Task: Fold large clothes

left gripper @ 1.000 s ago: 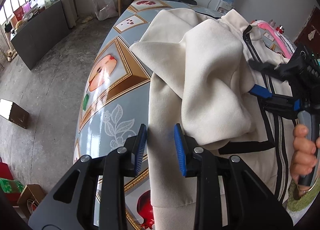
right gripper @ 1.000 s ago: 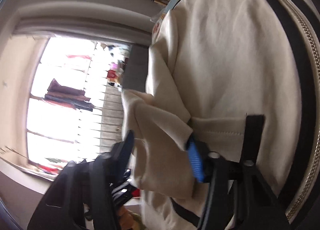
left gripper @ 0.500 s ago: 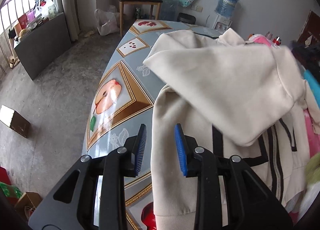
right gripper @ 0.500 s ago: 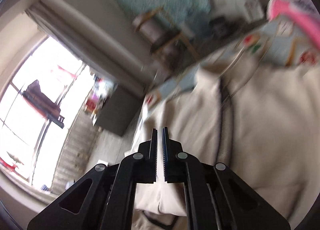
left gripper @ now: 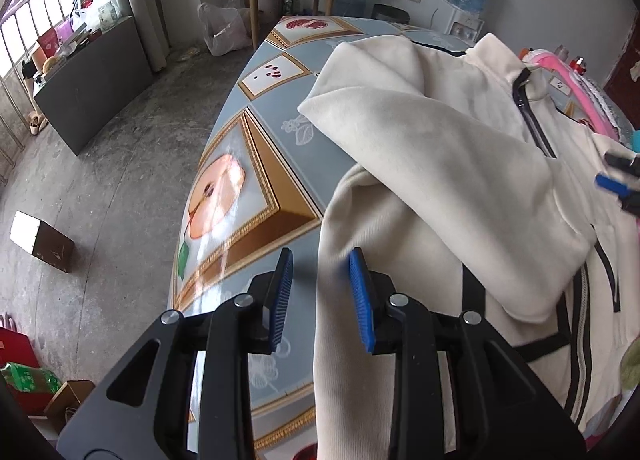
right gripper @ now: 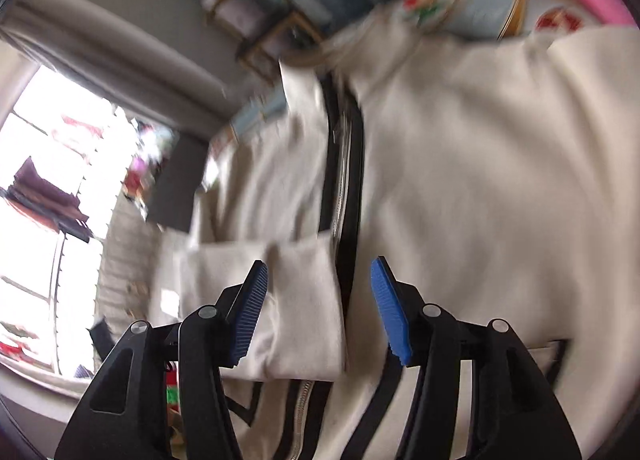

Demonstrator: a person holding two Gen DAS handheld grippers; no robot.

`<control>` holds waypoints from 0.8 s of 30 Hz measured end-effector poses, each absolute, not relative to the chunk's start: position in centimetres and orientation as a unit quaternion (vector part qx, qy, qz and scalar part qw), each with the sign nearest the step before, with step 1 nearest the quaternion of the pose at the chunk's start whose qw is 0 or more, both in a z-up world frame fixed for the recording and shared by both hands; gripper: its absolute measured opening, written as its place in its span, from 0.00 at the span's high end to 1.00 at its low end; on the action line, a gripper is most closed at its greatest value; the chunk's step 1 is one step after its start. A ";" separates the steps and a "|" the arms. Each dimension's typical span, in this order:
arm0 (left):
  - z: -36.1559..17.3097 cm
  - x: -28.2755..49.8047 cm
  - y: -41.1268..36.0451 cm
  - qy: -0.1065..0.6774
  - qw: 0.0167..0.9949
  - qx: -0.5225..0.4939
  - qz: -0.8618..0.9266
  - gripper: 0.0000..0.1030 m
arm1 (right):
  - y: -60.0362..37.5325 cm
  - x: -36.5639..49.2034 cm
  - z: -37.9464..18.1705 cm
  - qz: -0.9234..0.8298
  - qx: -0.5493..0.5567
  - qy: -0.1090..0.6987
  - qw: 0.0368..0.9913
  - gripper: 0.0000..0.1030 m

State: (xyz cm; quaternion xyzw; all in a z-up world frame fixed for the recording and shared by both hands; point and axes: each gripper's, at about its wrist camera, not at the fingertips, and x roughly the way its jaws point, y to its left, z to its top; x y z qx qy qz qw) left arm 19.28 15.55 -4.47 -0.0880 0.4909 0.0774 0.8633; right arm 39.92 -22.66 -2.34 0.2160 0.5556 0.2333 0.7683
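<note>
**A soft, thick jacket, one sleeve already folded over**

The cream jacket [left gripper: 460,164] lies on the table [left gripper: 256,180], which has a blue cloth with fruit pictures. In the left wrist view it fills the right half of the picture, from about 1 o'clock down to 5 o'clock. One sleeve [left gripper: 440,148] is folded across the body and its cuff rests near the black zipper [right gripper: 344,164].

The left gripper [left gripper: 320,292] hangs over the jacket's side edge. Its jaws stand a little apart and nothing is pinched; the cloth edge is seen between the pads but lies below them. The right gripper [right gripper: 320,308] is above the cuff and the zipper line. Its jaws are opening and no cloth is between them.

I judge the fabric to be soft fleece, quite thick and not slippery, so it bends easily but holds bulky folds. It is light enough for one pinch, but it sags. A good place to take hold seems to be the hem corner or the side seam, where the layers are firm, and not the zipper, which is hard and can slide out.
</note>
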 end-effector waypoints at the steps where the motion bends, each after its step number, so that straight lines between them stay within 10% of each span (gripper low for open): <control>1: -4.5 19.5 15.6 0.492 0.863 -0.087 0.078 0.73 | -22.0 40.0 -3.0 0.229 0.203 0.564 0.767 0.48; 11: -4.8 20.9 15.0 0.487 0.866 -0.063 0.092 0.72 | -15.4 37.5 -2.6 0.184 -0.020 0.548 0.816 0.98; 19: -4.7 20.8 15.7 0.480 0.871 -0.072 0.081 0.71 | -22.2 38.5 7.1 0.129 0.066 0.425 0.894 0.97; 24: -4.7 21.4 15.9 0.482 0.871 -0.063 0.077 0.71 | -28.8 39.8 2.9 0.065 0.139 0.478 0.865 0.97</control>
